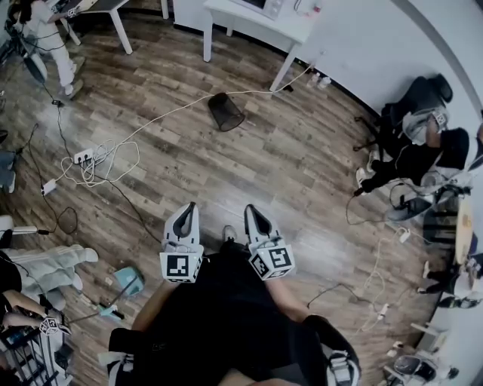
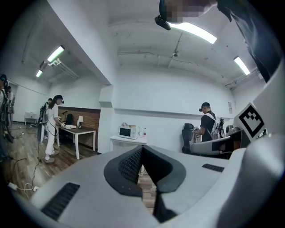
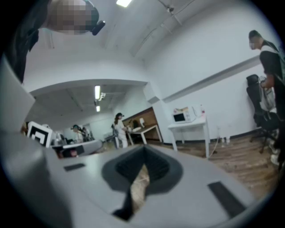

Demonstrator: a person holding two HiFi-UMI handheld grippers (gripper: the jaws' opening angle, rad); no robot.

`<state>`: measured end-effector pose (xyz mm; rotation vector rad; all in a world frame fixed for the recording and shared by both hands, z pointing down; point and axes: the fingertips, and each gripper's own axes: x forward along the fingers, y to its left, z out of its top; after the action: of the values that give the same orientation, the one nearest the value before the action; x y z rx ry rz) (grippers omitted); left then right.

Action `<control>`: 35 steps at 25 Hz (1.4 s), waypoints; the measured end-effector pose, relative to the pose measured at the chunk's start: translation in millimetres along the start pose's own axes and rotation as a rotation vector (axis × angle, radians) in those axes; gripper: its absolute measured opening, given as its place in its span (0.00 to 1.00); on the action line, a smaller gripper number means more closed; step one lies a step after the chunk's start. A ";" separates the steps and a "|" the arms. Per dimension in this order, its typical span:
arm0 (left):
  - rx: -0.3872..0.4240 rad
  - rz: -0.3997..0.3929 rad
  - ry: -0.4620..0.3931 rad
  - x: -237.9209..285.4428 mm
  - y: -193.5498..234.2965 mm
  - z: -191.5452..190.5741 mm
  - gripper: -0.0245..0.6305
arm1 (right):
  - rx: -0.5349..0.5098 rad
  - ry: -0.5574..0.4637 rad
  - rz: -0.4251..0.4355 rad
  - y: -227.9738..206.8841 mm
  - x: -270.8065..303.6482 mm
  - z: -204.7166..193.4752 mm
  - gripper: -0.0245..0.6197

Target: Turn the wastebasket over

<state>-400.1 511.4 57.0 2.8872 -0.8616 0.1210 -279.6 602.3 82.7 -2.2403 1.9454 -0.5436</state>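
Note:
A black mesh wastebasket [image 1: 226,111] lies tipped on its side on the wooden floor, far ahead near a white table [image 1: 256,19]. My left gripper [image 1: 185,209] and right gripper [image 1: 250,211] are held side by side close to my body, well short of the basket. Both are shut with nothing between the pads. In the left gripper view the left gripper [image 2: 141,149] points level across the room, its jaws closed tip to tip. The right gripper [image 3: 143,153] likewise has its jaws together. Neither gripper view shows the wastebasket.
White cables and a power strip [image 1: 84,156] trail across the floor at left. One person [image 1: 47,34] stands at far left, another [image 1: 423,151] by chairs at right. A white table with a microwave [image 2: 128,132] stands against the back wall.

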 end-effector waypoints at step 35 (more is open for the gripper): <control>-0.024 -0.045 0.044 205.6 -40.3 -9.6 0.09 | 0.020 0.023 -0.027 -167.0 98.4 34.7 0.09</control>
<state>-206.8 435.2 85.7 2.8679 -0.7852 0.1680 -101.4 528.7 122.9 -2.2610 1.9142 -0.5922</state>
